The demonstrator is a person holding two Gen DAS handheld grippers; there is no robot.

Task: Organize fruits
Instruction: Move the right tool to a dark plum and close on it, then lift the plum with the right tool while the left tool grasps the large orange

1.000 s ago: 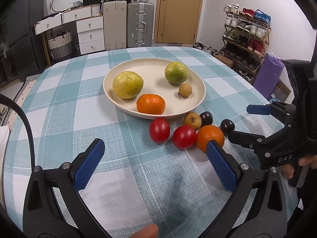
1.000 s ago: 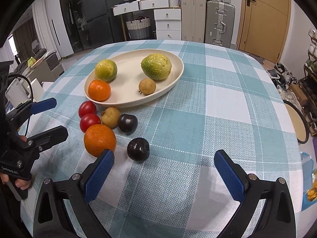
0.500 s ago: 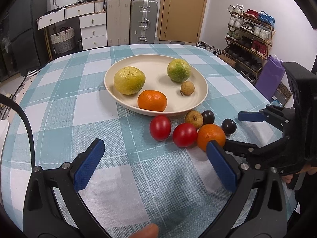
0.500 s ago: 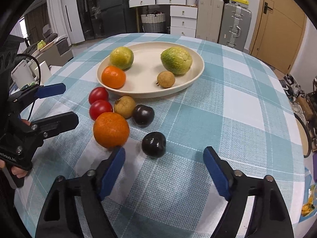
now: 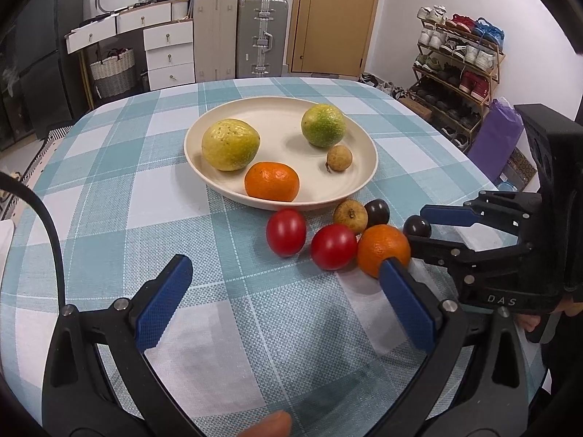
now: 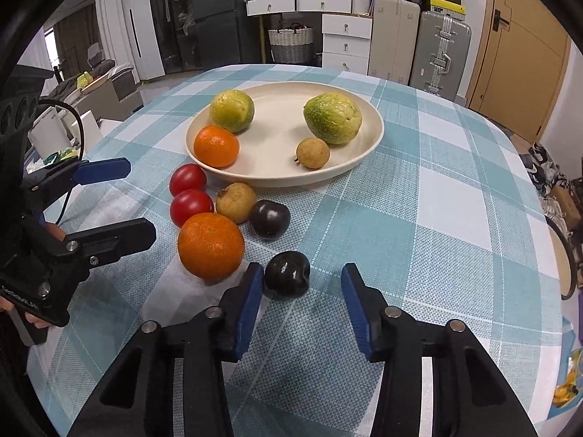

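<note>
The dark plum [image 6: 287,279] lies on the checked cloth [image 6: 419,218], apart from the other loose fruit and well short of the plate [image 6: 371,145]. A second ago the right gripper [image 6: 302,298] stood with its jaws at their widest and the plum lay ahead of them, nearer the left finger. Now the jaws are closing and the plum is between them. The left pad looks to be at the skin of the plum or just beside it, but a clear gap is left on the right side, so the fruit is not yet pinched. For the task this probably means that the plum is the fruit chosen to go next to the plate, where two green fruits, an orange and a small brown fruit already lie. The plum is nearly round, so it has almost no long axis. Its dimple faces up and a little to the right in the right wrist view, and this looks like the stem end. The big orange [image 6: 210,251] is just to the left of the left finger, so the closing may brush it. Beyond it lie a second plum [image 6: 269,218], a brown fruit [image 6: 236,203] and two tomatoes [image 6: 191,207]. The left gripper [image 5: 284,307] hangs over bare cloth with its jaws wide and nothing between them, as it did a second ago.
</note>
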